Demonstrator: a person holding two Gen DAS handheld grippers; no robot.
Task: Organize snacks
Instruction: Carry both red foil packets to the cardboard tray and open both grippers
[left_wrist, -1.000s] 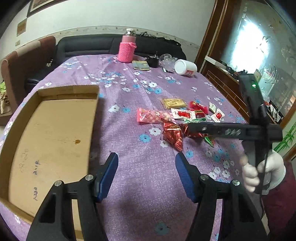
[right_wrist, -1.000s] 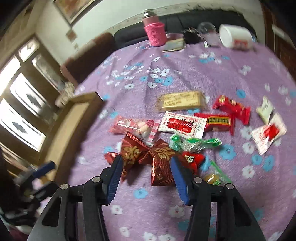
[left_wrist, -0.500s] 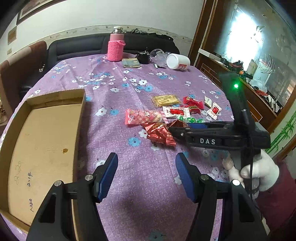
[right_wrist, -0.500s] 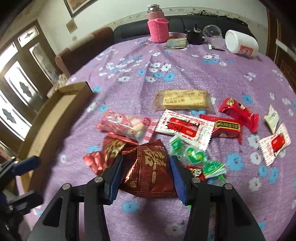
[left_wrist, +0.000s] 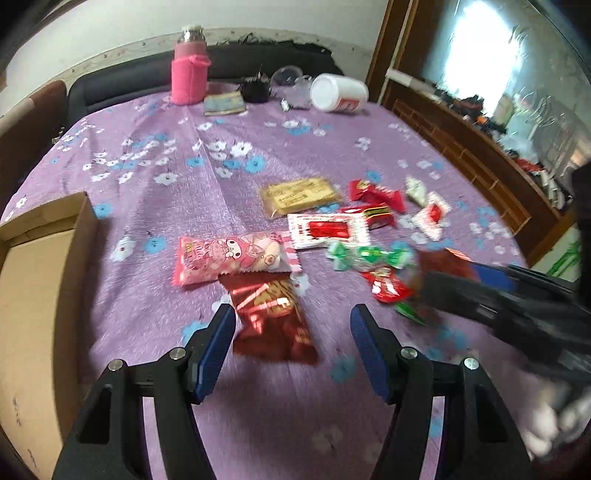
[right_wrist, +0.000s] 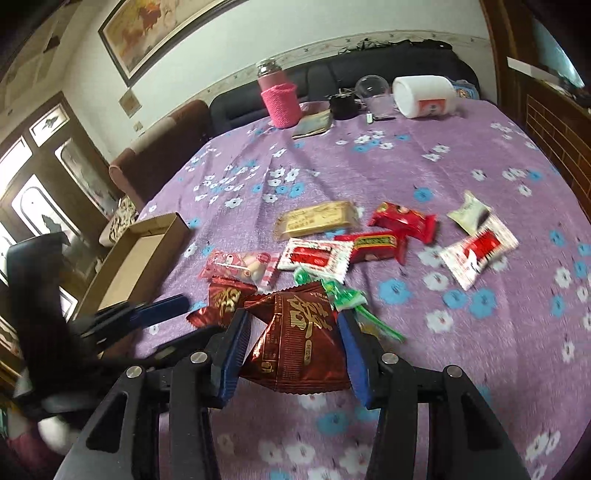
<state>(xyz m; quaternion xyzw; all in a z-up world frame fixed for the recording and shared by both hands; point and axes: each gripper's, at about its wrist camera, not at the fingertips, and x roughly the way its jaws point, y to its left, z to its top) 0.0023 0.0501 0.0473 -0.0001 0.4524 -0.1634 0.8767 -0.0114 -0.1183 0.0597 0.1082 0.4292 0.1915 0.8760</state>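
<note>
- The right gripper (right_wrist: 293, 350) has its blue-padded fingers on either side of a dark red foil snack packet with gold characters (right_wrist: 297, 343); the pads look pressed against its edges, and the packet appears raised off the purple flowered tablecloth (right_wrist: 369, 166).
- The left gripper (left_wrist: 291, 345) has its fingers spread apart with nothing between them, above a second dark red foil packet (left_wrist: 273, 317) lying on the cloth.
- Just beyond that packet lies a pink cartoon-printed marshmallow bag (left_wrist: 232, 256), touching its far edge.
- Around it lie a tan flat biscuit packet (left_wrist: 299, 195), a red-and-white sachet (left_wrist: 327, 230), green twist-wrapped sweets (left_wrist: 369, 256) and small red wrappers, some overlapping.
- An open brown cardboard box (left_wrist: 37, 295) sits well to the left of the snacks.
- At the far edge stand a pink knitted-sleeve flask (right_wrist: 279, 99) and a tipped white plastic jar with a red label (right_wrist: 424, 96), beside a clear cup.
- Only the right wrist view shows a framed painting (right_wrist: 162, 33) on the wall.
- Writing on the packets is too blurred to read.
</note>
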